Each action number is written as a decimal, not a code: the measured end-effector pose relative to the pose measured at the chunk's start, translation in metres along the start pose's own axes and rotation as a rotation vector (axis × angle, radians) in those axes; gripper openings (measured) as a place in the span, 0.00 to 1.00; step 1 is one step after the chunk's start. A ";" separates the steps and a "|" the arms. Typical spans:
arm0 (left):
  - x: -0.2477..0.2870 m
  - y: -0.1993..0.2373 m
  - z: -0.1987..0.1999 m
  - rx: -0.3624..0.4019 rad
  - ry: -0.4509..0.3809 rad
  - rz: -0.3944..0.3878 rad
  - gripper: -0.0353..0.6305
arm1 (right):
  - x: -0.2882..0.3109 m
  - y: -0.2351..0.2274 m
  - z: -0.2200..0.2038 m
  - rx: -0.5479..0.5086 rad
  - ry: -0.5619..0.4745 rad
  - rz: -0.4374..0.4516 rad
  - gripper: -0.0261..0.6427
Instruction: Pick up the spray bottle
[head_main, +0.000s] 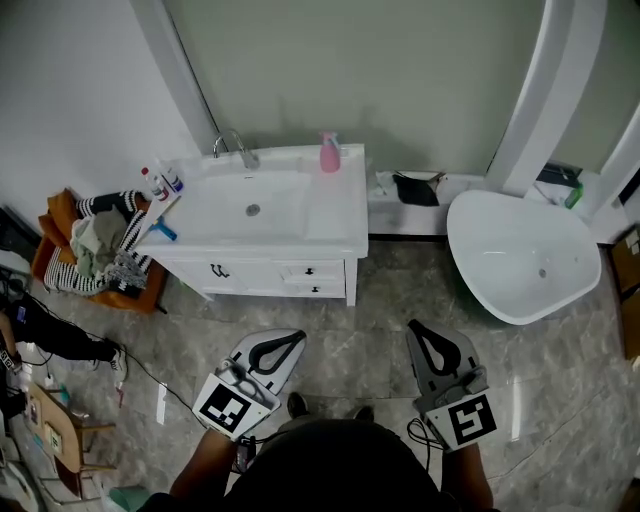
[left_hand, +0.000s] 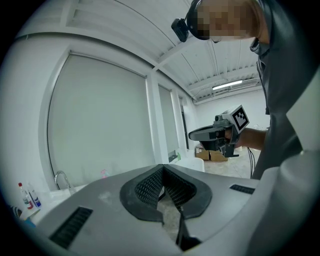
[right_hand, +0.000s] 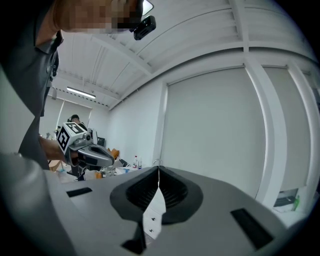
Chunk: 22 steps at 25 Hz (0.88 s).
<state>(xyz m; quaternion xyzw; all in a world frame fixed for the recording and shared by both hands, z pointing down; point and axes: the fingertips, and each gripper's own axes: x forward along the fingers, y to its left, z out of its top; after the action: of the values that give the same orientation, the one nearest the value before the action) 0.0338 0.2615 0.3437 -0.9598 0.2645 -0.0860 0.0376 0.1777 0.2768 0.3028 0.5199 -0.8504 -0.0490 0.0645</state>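
Note:
The pink spray bottle (head_main: 329, 153) stands upright at the back edge of the white sink vanity (head_main: 340, 215), right of the faucet (head_main: 236, 146). In the left gripper view it shows faintly as a pink spray bottle (left_hand: 104, 173) far off. Both grippers hang low over the floor, well in front of the vanity. My left gripper (head_main: 297, 337) is shut with nothing in it, its tips (left_hand: 162, 167) meeting. My right gripper (head_main: 413, 326) is also shut and empty, its jaws closed to a line (right_hand: 158, 170). Each gripper view shows the other gripper in a hand.
A white bathtub (head_main: 520, 255) sits at the right. An orange basket of clothes (head_main: 98, 252) stands left of the vanity. Small bottles (head_main: 160, 182) crowd the vanity's left corner. A black item (head_main: 415, 188) lies on the low ledge. Cables (head_main: 140, 370) run across the tiled floor.

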 end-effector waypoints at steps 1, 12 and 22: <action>-0.007 0.006 0.000 -0.003 -0.004 -0.004 0.06 | 0.004 0.007 0.003 0.000 0.001 -0.006 0.05; -0.069 0.079 -0.026 -0.032 -0.024 -0.057 0.06 | 0.066 0.083 0.017 -0.022 0.044 -0.053 0.05; -0.094 0.130 -0.039 -0.018 -0.047 -0.097 0.06 | 0.112 0.118 0.021 -0.032 0.069 -0.095 0.05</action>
<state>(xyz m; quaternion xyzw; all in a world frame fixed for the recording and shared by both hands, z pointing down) -0.1183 0.1978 0.3530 -0.9736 0.2174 -0.0625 0.0308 0.0201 0.2316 0.3060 0.5601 -0.8210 -0.0477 0.0998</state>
